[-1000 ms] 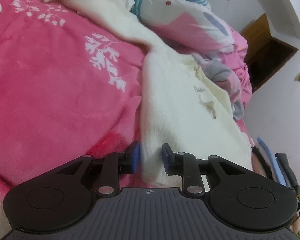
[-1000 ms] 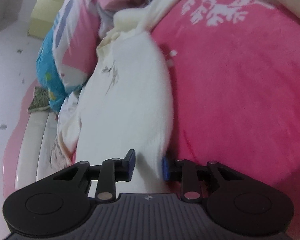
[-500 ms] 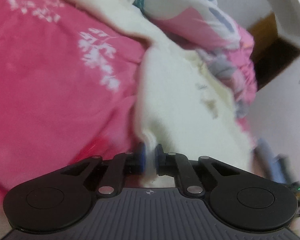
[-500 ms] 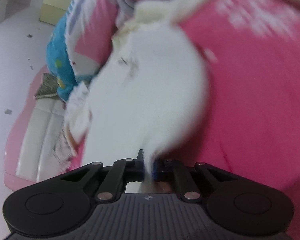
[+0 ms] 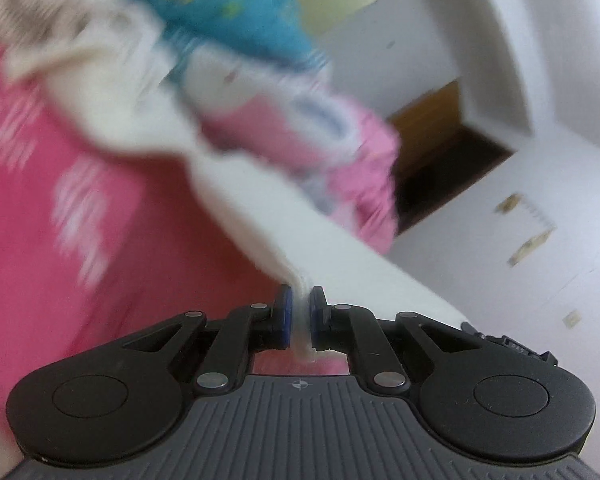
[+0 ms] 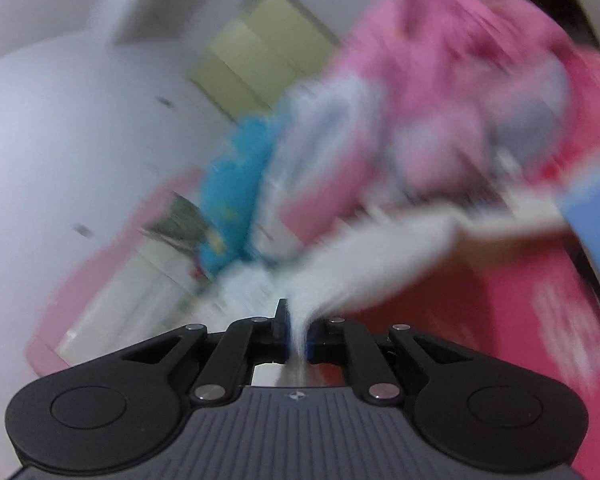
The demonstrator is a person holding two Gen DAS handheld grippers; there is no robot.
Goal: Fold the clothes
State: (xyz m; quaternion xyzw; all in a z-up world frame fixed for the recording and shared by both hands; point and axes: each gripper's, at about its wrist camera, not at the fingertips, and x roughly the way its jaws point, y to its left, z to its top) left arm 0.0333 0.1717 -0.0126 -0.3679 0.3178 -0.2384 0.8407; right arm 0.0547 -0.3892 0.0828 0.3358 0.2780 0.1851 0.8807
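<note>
Motion blur smears both views: the white leaf print on the pink blanket [image 5: 40, 240] at nine o'clock is illegible. The cream garment [image 5: 260, 208] has no discernible edges, and the bedding pile [image 6: 420, 120] at one o'clock is indistinct.

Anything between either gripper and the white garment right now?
No. The left gripper and the right gripper are each shut directly on the white garment, with cloth pinched between the pads. Both views are motion-blurred, so finer detail is unclear.
</note>
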